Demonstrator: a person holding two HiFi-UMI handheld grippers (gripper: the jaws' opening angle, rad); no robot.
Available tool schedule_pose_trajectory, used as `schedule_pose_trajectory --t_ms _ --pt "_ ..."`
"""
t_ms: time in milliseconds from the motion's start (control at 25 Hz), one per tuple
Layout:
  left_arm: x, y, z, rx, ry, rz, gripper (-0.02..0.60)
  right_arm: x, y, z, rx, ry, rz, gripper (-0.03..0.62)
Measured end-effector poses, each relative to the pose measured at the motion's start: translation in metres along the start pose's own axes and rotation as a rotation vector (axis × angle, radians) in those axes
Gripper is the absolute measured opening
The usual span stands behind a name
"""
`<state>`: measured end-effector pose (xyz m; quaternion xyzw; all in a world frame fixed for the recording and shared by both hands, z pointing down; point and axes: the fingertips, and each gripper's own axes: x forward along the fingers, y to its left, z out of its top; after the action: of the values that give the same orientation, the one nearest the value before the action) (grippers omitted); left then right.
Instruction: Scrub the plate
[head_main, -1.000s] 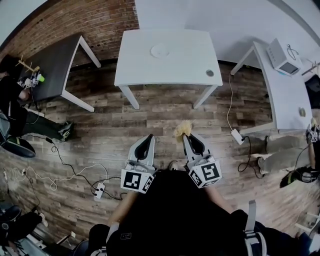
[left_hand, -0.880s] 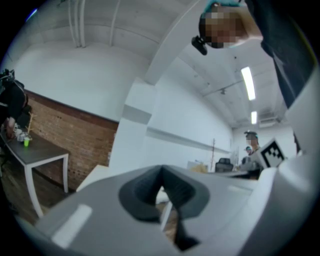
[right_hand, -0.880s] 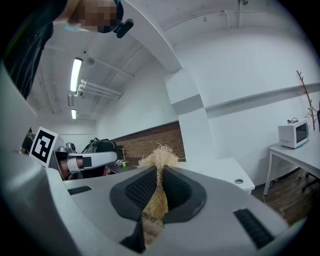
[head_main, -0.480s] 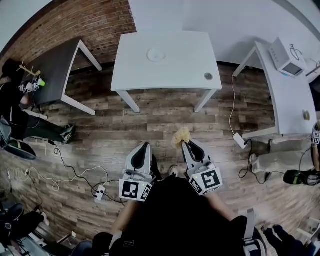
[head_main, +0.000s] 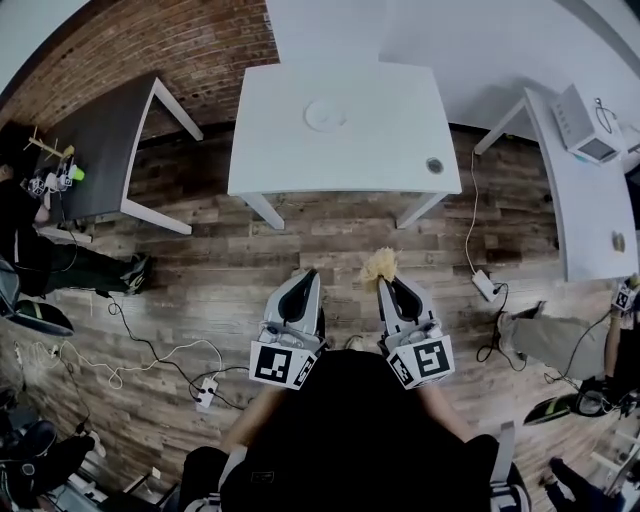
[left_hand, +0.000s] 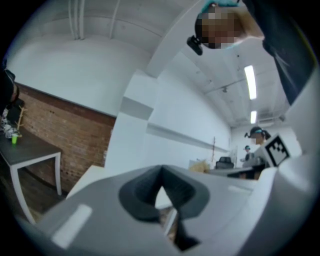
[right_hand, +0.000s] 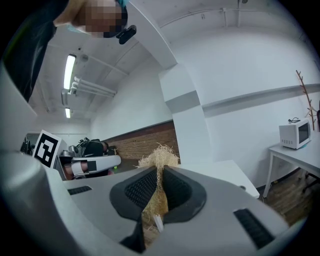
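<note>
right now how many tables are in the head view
3: the middle white table holding the plate, a dark table at left, a white side table at right with the microwave. Others may be out of frame.

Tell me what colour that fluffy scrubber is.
The scrubber is pale straw yellow; right gripper view shows it best.

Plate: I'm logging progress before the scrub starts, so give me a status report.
Left tongs shut, empty. Right tongs shut on straw scrubber. Plate untouched on white table ahead. Only wood floor between.
</note>
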<state>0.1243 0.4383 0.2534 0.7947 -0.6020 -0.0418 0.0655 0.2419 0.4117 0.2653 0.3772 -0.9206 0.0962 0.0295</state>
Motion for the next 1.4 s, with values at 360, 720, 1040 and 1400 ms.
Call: schedule_pose_trajectory --t_ms 360,720,1040,1400 --pt "0.056 0.077 0.019 -0.006 0.012 -0.068 0.002 0.092 -0.003 0.011 0.025 0.019 -0.046 0.034" --pt "0.089 0.153 0.032 -0.012 0.016 -0.130 0.002 0.171 0.010 0.023 0.013 0.018 -0.109 0.034" --pt "0.101 0.202 0.027 -0.030 0.007 -0.168 0.002 0.218 0.022 0.029 0.004 0.023 -0.159 0.035" --pt "0.112 0.224 0.024 -0.075 0.011 -0.147 0.002 0.253 0.025 0.033 -0.007 0.043 -0.127 0.035"
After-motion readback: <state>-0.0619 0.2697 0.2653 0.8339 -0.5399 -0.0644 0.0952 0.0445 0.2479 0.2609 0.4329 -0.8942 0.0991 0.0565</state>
